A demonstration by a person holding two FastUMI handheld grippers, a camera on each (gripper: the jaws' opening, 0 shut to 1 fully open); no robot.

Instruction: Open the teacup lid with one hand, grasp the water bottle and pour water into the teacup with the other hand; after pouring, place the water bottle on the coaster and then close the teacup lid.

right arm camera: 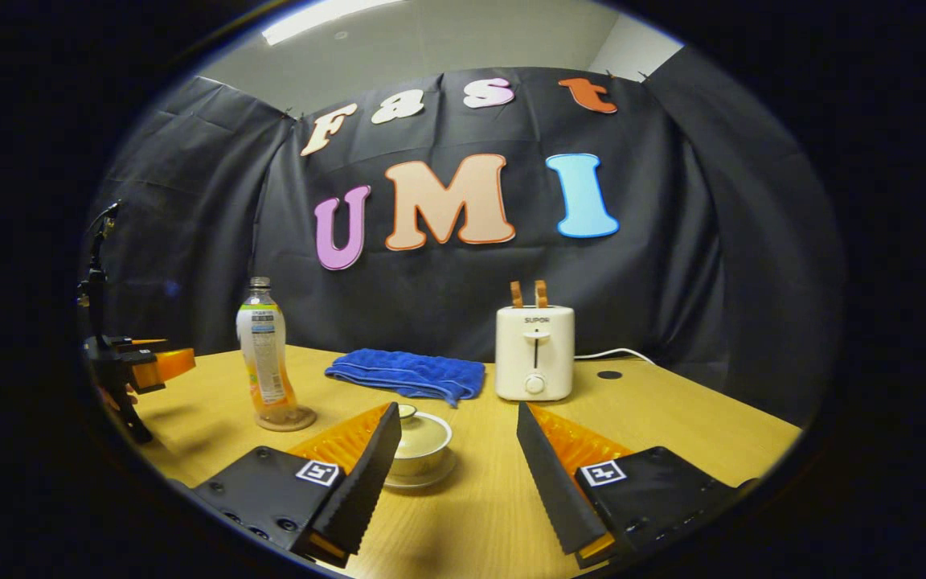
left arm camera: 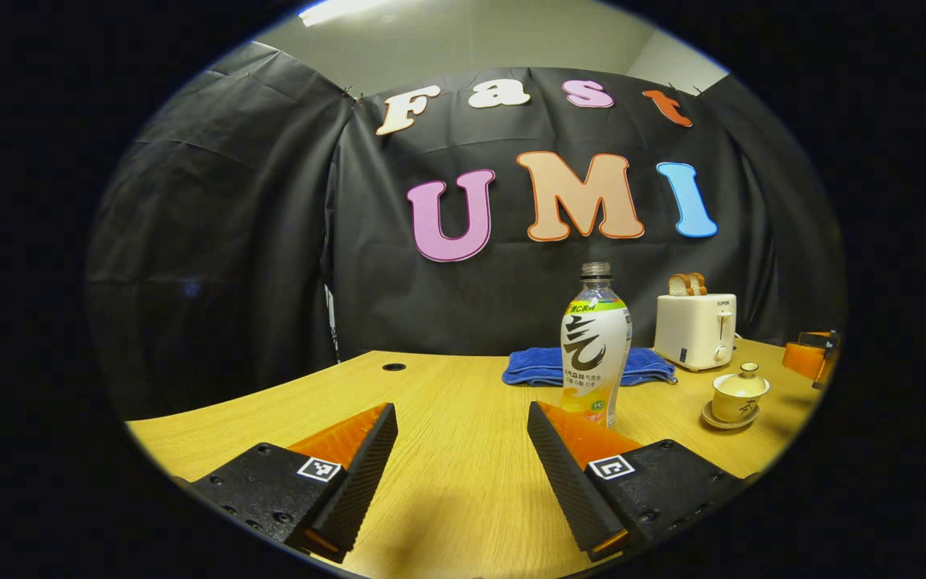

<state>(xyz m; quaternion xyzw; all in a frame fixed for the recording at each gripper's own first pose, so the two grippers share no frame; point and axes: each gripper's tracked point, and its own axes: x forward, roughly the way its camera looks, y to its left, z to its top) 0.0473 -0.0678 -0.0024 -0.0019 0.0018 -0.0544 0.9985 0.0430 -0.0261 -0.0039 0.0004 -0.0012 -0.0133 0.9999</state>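
Both tongs stand wide apart with nothing between their fingers. Left gripper (left arm camera: 463,438) hovers over the wooden table (left arm camera: 447,402), its 2 fingers spread at 6 o'clock of the left gripper view; the water bottle (left arm camera: 596,342) stands upright at about 3 o'clock from centre, long axis vertical, uncapped neck pointing to 12. Beyond it at 4 o'clock sits the lidded teacup (left arm camera: 740,394) on its saucer (left arm camera: 727,420), with a blue towel (left arm camera: 547,366) and a white toaster (left arm camera: 696,330) holding bread behind.

Right gripper (right arm camera: 456,438) points at the teacup (right arm camera: 423,438), lid on, knob up, just beside its left finger. At 9 o'clock the bottle (right arm camera: 264,354) rests upright on a round coaster (right arm camera: 290,420), near the left gripper (right arm camera: 129,366).
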